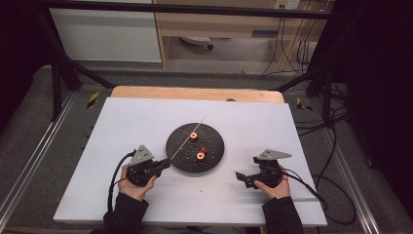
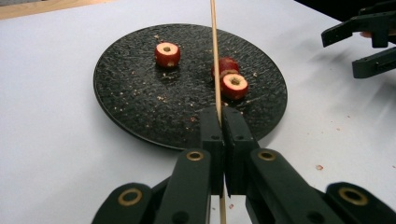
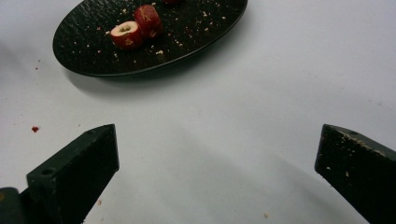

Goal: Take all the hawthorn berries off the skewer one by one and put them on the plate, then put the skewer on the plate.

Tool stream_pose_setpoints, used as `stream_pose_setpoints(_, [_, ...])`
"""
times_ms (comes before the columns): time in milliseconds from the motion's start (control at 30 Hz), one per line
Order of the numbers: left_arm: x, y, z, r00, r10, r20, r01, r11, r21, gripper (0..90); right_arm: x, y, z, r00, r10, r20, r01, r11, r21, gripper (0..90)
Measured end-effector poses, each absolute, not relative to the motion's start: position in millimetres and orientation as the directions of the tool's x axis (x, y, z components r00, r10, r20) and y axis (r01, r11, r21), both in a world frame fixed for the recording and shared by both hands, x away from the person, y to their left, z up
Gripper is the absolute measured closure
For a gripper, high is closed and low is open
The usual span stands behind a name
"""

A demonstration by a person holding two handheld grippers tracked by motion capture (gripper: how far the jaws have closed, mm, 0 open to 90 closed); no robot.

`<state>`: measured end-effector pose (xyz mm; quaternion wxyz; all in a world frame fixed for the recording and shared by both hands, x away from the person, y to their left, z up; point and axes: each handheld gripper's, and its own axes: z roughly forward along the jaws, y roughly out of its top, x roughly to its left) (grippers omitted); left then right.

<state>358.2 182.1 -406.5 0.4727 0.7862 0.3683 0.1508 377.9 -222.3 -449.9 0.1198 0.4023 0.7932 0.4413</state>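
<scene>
Left gripper view looks straight along the left claw [image 2: 219, 126], whose two black jaws are clenched on a thin wooden skewer [image 2: 215, 56]. The stick runs up and away from the jaws, its long axis lying across the black plate [image 2: 121, 93] and passing just beside the nearer pair of cored red fruit pieces [image 2: 233, 84]; whether it touches them I cannot tell. A third fruit piece [image 2: 167, 53] sits farther off to the left of the stick, apart from it.

In the high view the skewer [image 1: 187, 137] slants from the left claw [image 1: 163, 165] up and to the right over the plate [image 1: 182, 151], its tip past the far rim. The right claw [image 1: 239, 175] hangs over the white tabletop [image 1: 122, 126] just right of the plate, released, jaws standing wide with nothing between them. In the right gripper view the paired fruit [image 3: 135, 28] lies ahead and to the left of those jaws.

My judgement: the right claw is the free one to fetch a piece, and it must then meet the skewer's tip along that slanted axis.
</scene>
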Motion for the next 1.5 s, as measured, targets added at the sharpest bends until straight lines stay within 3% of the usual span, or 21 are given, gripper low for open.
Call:
stream_pose_setpoints(433, [377,166,-405,0.673,0.730,-0.121,0.478,-0.304,0.824,88.1,374,-226,-453,-0.658,0.740,0.136,0.525,0.321,0.788,0.7])
stream_pose_setpoints(1500, [405,120,-437,0.591,0.806,-0.029,0.572,-0.394,0.719,88.0,372,-228,-453,-0.662,0.737,0.133,0.523,0.328,0.787,1.1])
